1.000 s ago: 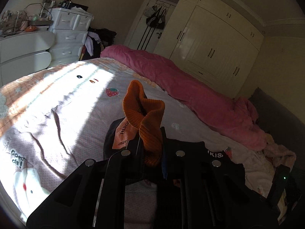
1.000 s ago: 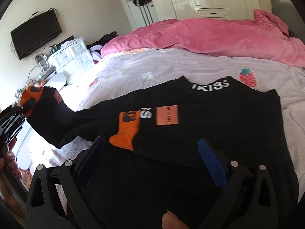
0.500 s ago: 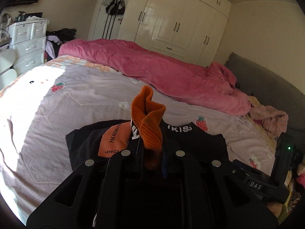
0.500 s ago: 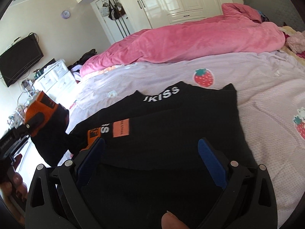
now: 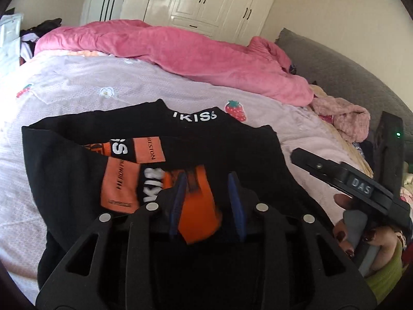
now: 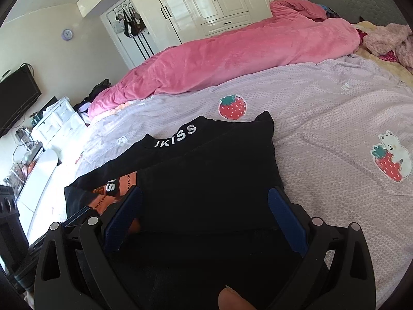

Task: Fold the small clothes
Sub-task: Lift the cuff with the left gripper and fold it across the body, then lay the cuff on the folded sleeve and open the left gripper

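A black sweater [image 5: 227, 139] with white "KISS" lettering and orange patches lies on the lilac bedspread [image 5: 77, 85]; it also shows in the right wrist view [image 6: 211, 170]. Its sleeve with the orange cuff [image 5: 198, 206] is laid across the body. My left gripper [image 5: 207, 188] stands open around the cuff, its blue pads apart from it. My right gripper [image 6: 204, 206] is open over the sweater's near part, with nothing between its pads. The right gripper's body [image 5: 343, 178] shows at the right of the left wrist view.
A rolled pink duvet [image 5: 180, 51] lies along the far side of the bed. Pink fluffy clothes [image 5: 343, 116] are piled at the right by a grey headboard [image 5: 348, 77]. White wardrobes [image 6: 206, 2] and drawers [image 6: 56, 121] stand beyond the bed.
My left gripper carried the orange cuff to the right over the sweater body, lowered it and opened. The sleeve now lies across the body. The right gripper stayed open.
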